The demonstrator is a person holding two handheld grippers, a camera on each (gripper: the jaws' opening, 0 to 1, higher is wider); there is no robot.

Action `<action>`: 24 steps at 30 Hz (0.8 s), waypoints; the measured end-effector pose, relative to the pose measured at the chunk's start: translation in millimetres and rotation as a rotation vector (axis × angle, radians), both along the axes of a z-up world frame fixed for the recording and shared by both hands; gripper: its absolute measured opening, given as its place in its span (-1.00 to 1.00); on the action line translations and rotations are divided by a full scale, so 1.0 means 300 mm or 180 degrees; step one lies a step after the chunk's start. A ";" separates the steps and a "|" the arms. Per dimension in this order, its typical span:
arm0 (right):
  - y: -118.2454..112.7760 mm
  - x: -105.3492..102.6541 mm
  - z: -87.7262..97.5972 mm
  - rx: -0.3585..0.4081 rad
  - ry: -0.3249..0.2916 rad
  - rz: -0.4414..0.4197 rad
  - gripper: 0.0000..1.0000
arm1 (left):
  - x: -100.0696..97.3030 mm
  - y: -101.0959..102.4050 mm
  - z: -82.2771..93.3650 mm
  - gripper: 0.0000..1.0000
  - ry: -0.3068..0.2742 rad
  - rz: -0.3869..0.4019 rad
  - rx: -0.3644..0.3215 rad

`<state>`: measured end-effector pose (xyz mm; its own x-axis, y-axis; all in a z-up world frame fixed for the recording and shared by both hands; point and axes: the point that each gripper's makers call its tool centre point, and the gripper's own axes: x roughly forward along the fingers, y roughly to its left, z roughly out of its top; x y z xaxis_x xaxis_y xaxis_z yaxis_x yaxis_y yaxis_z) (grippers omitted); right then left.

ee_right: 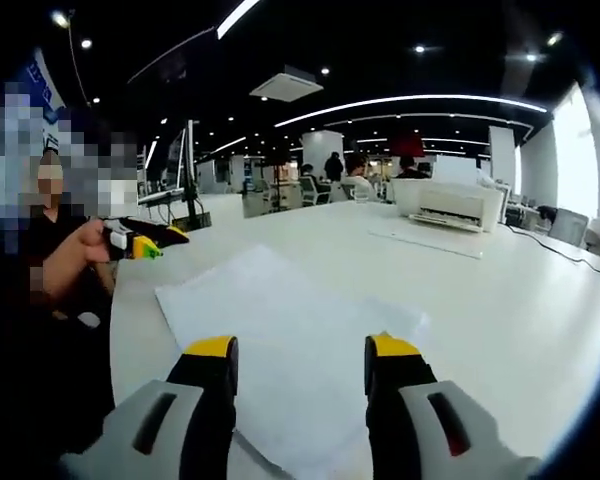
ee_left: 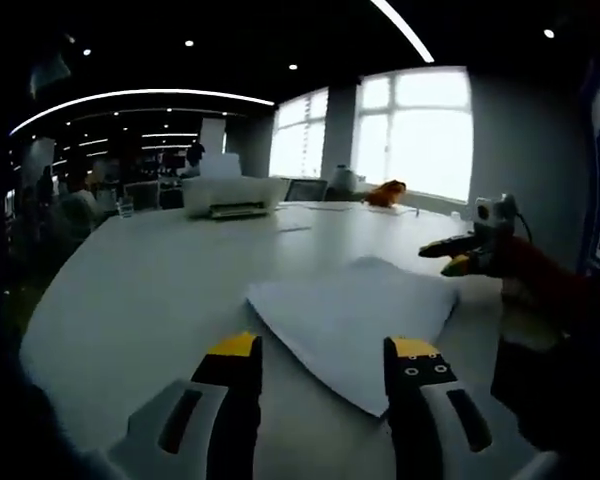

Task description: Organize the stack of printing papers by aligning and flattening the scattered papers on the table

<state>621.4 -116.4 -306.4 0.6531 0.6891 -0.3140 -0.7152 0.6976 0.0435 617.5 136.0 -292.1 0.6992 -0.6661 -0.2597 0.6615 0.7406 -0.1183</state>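
Overhead, ceiling lights (ee_right: 410,100) glare above papers (ee_left: 355,320) on white table (ee_left: 140,290).

Left gripper view: the paper stack (ee_left: 355,320) lies on the tabletop (ee_left: 150,290) just ahead of my left gripper (ee_left: 325,350), whose jaws stand apart above its near edge. My right gripper (ee_left: 458,256) hangs beyond the stack's right corner. A printer (ee_left: 232,195) sits far behind on the tabletop, with loose sheets (ee_left: 295,227) to its right.

Right gripper view: the paper stack (ee_right: 280,330) lies before and beneath my right gripper (ee_right: 300,350), jaws apart. My left gripper (ee_right: 145,242) is at the stack's left. The printer (ee_right: 450,205) stands behind, to the right; a cable (ee_right: 565,255) runs along the tabletop (ee_right: 520,310) further right.
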 end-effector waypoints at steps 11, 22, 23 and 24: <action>-0.059 -0.088 0.020 -0.0164 -0.0179 0.0018 -0.08 | -0.120 0.065 -0.013 0.05 0.0004 0.0019 -0.0150; -0.067 -0.165 0.034 0.0062 -0.0088 0.0076 -0.12 | -0.212 0.197 0.016 0.06 -0.0160 0.0247 -0.0207; -0.064 -0.169 0.037 0.0098 -0.0078 0.0082 -0.11 | -0.220 0.207 0.016 0.06 -0.0166 0.0262 -0.0207; -0.063 -0.172 0.041 0.0111 -0.0077 0.0088 -0.11 | -0.227 0.219 0.015 0.06 -0.0167 0.0282 -0.0201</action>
